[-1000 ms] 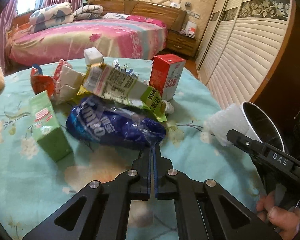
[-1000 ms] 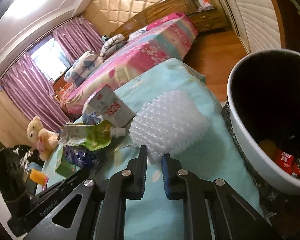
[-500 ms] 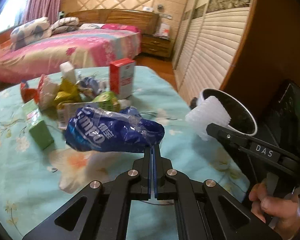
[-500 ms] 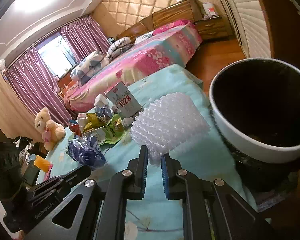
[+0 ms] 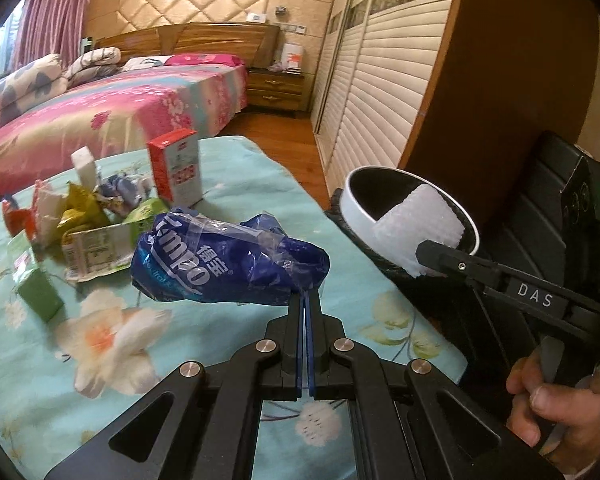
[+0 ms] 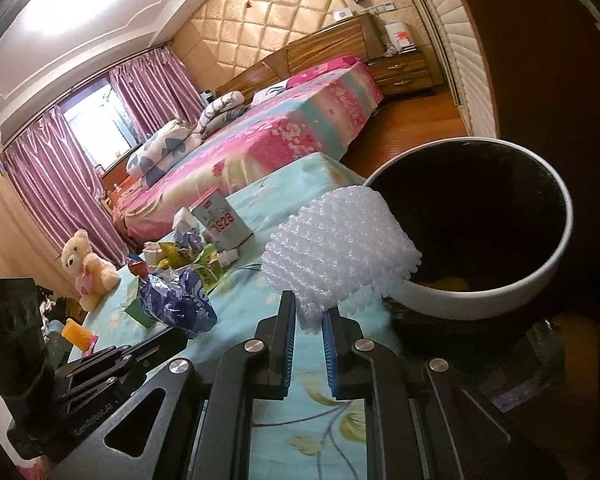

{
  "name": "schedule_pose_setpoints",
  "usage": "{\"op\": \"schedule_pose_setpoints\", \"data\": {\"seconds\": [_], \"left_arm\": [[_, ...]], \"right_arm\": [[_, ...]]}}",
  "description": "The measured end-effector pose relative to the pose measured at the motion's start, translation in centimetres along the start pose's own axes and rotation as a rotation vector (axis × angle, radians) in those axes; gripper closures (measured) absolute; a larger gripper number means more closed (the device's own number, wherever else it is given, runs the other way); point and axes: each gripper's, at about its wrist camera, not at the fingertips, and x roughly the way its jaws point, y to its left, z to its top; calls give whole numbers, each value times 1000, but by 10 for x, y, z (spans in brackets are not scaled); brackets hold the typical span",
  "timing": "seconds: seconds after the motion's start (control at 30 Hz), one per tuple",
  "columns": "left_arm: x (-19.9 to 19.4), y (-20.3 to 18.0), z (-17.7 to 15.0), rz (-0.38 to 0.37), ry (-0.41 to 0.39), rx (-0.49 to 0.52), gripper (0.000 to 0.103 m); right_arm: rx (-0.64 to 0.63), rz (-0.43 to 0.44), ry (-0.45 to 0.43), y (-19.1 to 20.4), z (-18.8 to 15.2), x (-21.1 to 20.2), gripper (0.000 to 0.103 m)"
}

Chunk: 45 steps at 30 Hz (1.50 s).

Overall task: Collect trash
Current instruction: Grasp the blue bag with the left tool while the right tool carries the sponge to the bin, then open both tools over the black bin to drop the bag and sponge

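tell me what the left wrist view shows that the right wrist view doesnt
Only the left wrist view shows the person's hand on the right claw's grip, and the left claw pinching the blue plastic bag. Only the right wrist view shows the teddy bear and the right claw shut on the white foam net from behind. Both show the bag, the foam net at the trash bin's rim, and the red carton.
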Motion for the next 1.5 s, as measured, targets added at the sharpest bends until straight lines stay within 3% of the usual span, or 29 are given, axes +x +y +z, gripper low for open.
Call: {"op": "schedule_pose_setpoints", "data": {"seconds": [0.63, 1.5], "left_arm": [[51, -49, 31, -51, 19, 88, 103], [127, -84, 73, -100, 58, 159, 103]], "right_arm": [[55, -67, -44, -53, 17, -18, 90], [94, -110, 21, -101, 44, 5, 90]]}}
